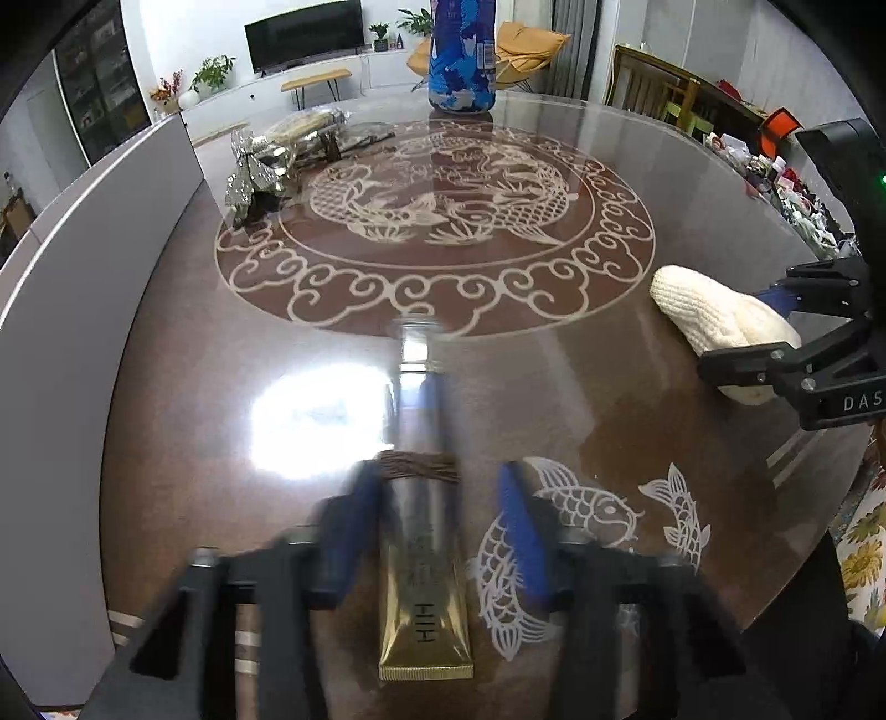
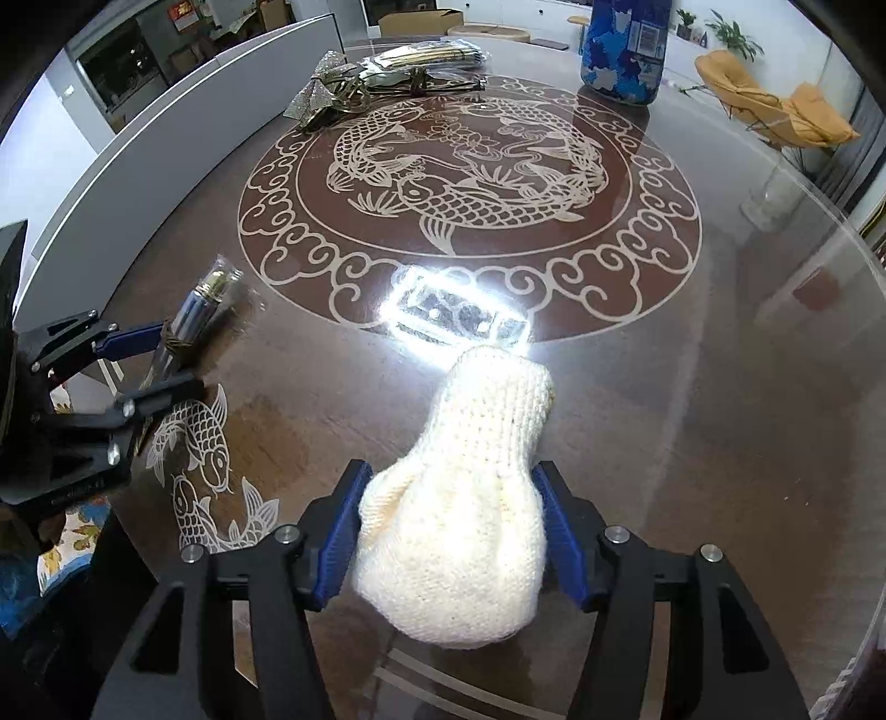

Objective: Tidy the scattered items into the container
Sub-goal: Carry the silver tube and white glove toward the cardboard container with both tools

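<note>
Looking along the left gripper (image 1: pixel 437 515) in the left wrist view, a slim gold and silver cosmetic tube (image 1: pixel 423 531) with a brown cord wound round its middle is seen between the blue pads (image 1: pixel 354 520). The jaws are drawn in narrow about the tube; the picture is blurred here, so it cannot be told whether the right pad touches it. The tube's crimped gold end points toward the camera and its cap end points away over the round glass-topped brown table (image 1: pixel 166 387), which is printed with pale fish and cloud patterns. At the right edge the right gripper (image 1: pixel 775 327) is seen side-on, with a cream knitted glove (image 1: pixel 714 310) lying between its black fingers. At the far side of the table a tall blue and white patterned canister (image 1: pixel 462 55) stands upright, and to the far left a heap of silvery wrapped packets (image 1: pixel 282 155) is lying.

In the right wrist view the right gripper (image 2: pixel 448 531) is set about halfway open, its blue pads standing on either side of the cream knitted glove (image 2: pixel 459 531); both pads appear to press its sides. The glove rests on the table (image 2: pixel 692 415) near the camera, its narrow end pointing away toward a bright glare on the glass. At the left the left gripper (image 2: pixel 152 360) is seen holding the cosmetic tube (image 2: pixel 205 302) tilted, cap end away. The blue and white canister (image 2: pixel 623 50) stands at the far right, well apart from the glove, and the silvery packets (image 2: pixel 382 77) lie at the far left.
</note>
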A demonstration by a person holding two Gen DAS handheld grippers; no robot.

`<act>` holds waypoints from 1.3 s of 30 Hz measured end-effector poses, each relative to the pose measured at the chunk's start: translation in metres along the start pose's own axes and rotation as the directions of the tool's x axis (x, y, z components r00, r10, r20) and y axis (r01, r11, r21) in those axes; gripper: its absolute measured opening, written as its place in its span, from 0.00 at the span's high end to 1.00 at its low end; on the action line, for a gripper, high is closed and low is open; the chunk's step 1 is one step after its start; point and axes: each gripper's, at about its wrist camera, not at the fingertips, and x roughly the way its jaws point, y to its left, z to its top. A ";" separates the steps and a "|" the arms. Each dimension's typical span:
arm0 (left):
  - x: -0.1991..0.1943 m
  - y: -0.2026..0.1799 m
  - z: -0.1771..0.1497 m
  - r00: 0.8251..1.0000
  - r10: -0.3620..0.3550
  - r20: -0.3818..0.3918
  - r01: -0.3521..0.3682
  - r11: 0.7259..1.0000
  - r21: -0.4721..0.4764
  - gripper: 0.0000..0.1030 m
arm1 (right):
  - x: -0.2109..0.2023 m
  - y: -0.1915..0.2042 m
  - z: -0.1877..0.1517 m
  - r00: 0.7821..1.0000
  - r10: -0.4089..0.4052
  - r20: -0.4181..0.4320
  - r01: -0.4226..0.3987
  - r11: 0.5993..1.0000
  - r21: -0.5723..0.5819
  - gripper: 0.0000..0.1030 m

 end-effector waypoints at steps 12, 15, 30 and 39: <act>-0.034 0.005 -0.002 0.994 -0.058 0.089 0.062 0.997 -0.050 0.74 | -0.032 0.009 -0.003 0.996 0.029 0.088 -0.029 1.000 0.000 0.52; -0.042 0.008 0.000 0.993 -0.046 0.111 0.052 0.997 -0.051 0.74 | -0.035 0.015 -0.001 0.994 0.048 0.095 -0.048 0.999 -0.001 0.52; -0.060 0.029 -0.002 0.991 0.031 0.134 -0.023 0.998 -0.066 0.74 | -0.022 0.042 0.018 0.992 0.100 0.074 -0.098 0.995 -0.024 0.52; -0.076 0.041 0.007 0.984 0.036 0.173 -0.025 0.998 -0.063 0.74 | -0.019 0.075 0.045 0.990 0.121 0.065 -0.117 0.991 -0.063 0.52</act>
